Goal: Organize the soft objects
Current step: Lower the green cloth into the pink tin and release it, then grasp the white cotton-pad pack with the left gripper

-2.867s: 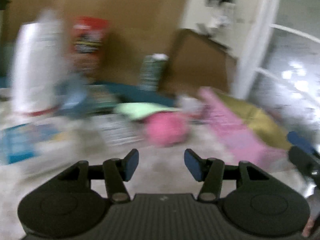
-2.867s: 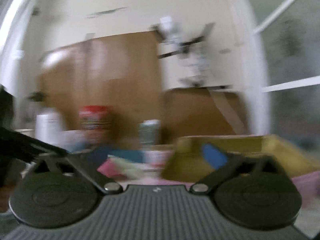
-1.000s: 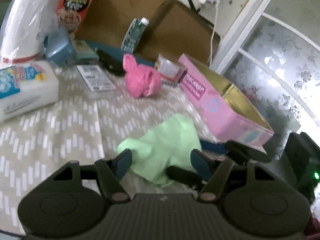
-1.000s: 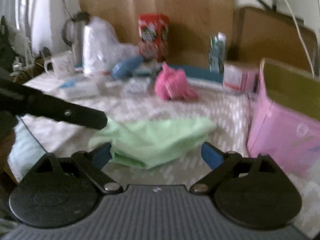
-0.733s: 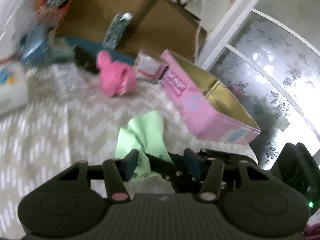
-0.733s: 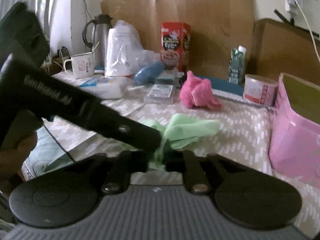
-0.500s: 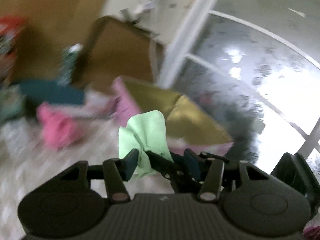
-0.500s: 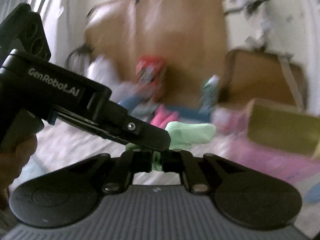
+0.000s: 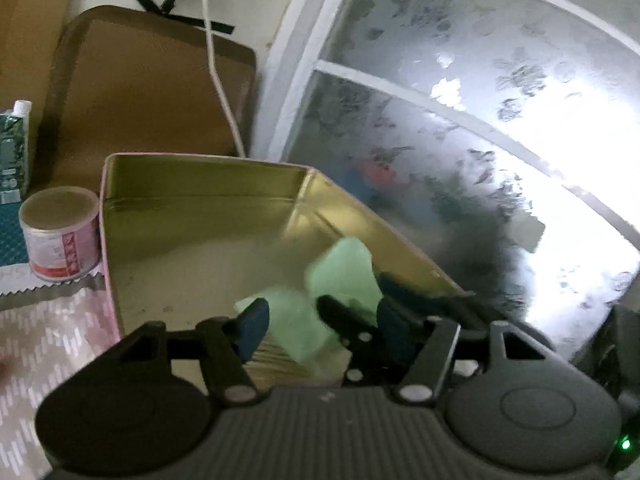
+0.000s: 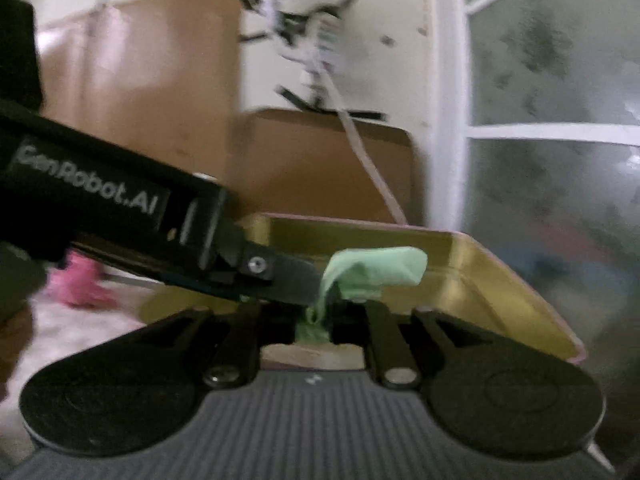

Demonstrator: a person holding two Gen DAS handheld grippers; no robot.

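Observation:
A light green cloth (image 9: 340,276) hangs over the open pink box with a gold inside (image 9: 200,216). My right gripper (image 10: 320,316) is shut on the green cloth (image 10: 372,270) and holds it above the box (image 10: 500,280). My left gripper (image 9: 320,320) is open, its blue pads either side of the cloth and of the right gripper's fingers (image 9: 348,316), not pinching. The left gripper's body crosses the right wrist view (image 10: 120,216). A pink soft toy (image 10: 78,284) lies on the table at the left, blurred.
A small pink-labelled tin (image 9: 60,236) stands left of the box. A brown tray (image 9: 148,88) leans on the wall behind, with a white cable (image 9: 220,72) hanging over it. A frosted window (image 9: 480,140) is right of the box. The patterned tablecloth (image 9: 48,340) shows lower left.
My right gripper closed on the green cloth on the table and lifted it. Both grippers then swung right, bringing the cloth over the open pink box.

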